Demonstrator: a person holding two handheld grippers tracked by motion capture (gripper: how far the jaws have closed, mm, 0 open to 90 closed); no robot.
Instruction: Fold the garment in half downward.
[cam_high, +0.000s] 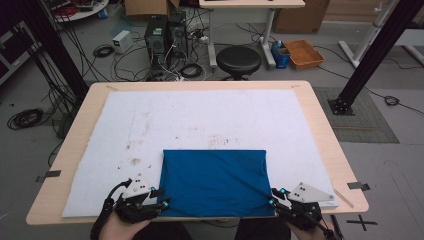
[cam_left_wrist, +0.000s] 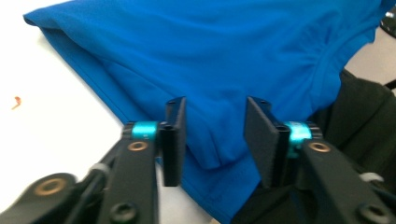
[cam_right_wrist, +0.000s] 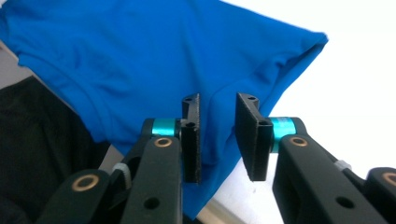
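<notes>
A folded blue cloth (cam_high: 215, 182) lies flat at the near edge of the white mat (cam_high: 200, 120). My left gripper (cam_high: 163, 201) rests at the cloth's near left corner. In the left gripper view the jaws (cam_left_wrist: 215, 135) stand apart, and a fold of the blue cloth (cam_left_wrist: 210, 56) sits in the gap without being pinched. My right gripper (cam_high: 273, 198) is at the near right corner. Its jaws (cam_right_wrist: 217, 135) are narrowly parted over the hem of the blue cloth (cam_right_wrist: 140, 56), and the pads do not press on it.
The mat covers most of a wooden table (cam_high: 75, 150), with faint stains (cam_high: 135, 160) left of the cloth. Beyond the far edge stand a black stool (cam_high: 238, 60), computer towers (cam_high: 165, 37) and tangled cables. A dark frame post (cam_high: 370, 60) rises at the right.
</notes>
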